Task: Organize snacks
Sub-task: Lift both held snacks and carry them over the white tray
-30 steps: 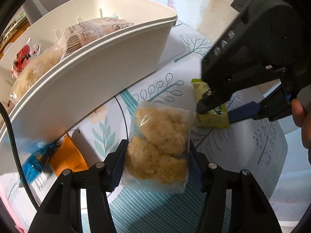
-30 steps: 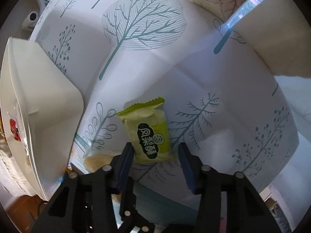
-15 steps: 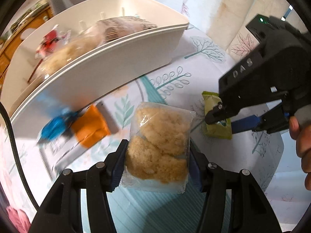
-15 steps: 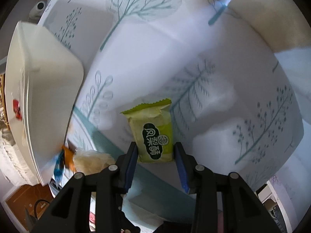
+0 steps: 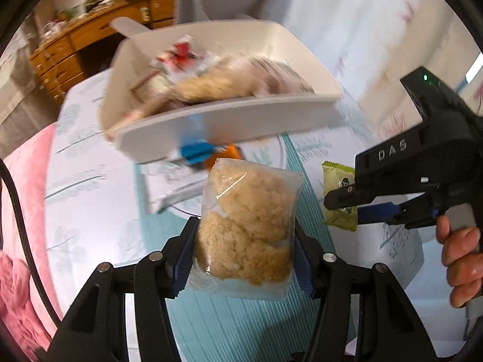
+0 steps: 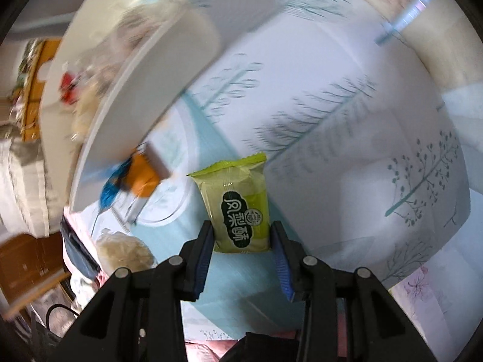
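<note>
My left gripper (image 5: 244, 250) is shut on a clear bag of beige crumbly snack (image 5: 247, 226) and holds it above the table. My right gripper (image 6: 241, 244) is shut on a green snack packet (image 6: 238, 208) and holds it above the table; packet (image 5: 336, 199) and gripper (image 5: 347, 202) also show at the right of the left wrist view. The white bin (image 5: 229, 120) with several snacks in it stands beyond both, blurred. It also shows at upper left in the right wrist view (image 6: 135, 69).
A blue and orange packet (image 5: 208, 154) lies on the tree-patterned tablecloth (image 6: 347, 120) in front of the bin, beside a white card (image 5: 178, 187). A pink cloth (image 5: 21, 211) lies at the left. Wooden drawers (image 5: 69, 54) stand behind the table.
Both grippers have lifted their snacks off the table and risen. The right gripper closed on the green packet. The bin's inside now shows from above.
</note>
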`<state>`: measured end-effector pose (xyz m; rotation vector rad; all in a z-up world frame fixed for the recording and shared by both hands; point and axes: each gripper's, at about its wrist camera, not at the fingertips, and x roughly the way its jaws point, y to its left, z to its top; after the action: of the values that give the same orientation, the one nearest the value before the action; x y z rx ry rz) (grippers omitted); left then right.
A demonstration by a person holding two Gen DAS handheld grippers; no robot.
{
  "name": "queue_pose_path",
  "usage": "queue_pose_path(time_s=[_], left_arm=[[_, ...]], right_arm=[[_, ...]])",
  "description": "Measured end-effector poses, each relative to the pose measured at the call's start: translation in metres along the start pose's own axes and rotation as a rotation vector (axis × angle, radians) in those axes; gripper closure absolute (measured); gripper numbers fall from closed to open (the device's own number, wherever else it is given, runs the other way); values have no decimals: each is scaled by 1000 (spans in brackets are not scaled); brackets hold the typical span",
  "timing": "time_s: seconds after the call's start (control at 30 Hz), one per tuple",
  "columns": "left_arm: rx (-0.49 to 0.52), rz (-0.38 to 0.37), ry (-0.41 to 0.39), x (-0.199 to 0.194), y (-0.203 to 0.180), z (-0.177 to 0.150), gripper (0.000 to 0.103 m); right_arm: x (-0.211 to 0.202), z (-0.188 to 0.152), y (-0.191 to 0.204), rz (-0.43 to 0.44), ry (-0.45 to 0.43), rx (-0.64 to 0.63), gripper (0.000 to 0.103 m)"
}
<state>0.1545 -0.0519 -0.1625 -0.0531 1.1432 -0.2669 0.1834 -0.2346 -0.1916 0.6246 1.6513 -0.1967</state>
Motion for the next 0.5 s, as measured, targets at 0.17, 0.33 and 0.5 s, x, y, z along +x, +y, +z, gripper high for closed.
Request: queue_pose_path(time_s=[0.17, 0.33, 0.5], left_arm=[[-62, 24, -69, -33, 26, 12, 47], [-101, 42, -129, -60, 49, 32, 47], [-142, 35, -176, -73, 79, 58, 47]], right_arm=[[-10, -8, 31, 21, -38, -103, 65], [-18, -14, 60, 41, -81, -177, 65], [-38, -5, 74, 61, -137, -221, 65]])
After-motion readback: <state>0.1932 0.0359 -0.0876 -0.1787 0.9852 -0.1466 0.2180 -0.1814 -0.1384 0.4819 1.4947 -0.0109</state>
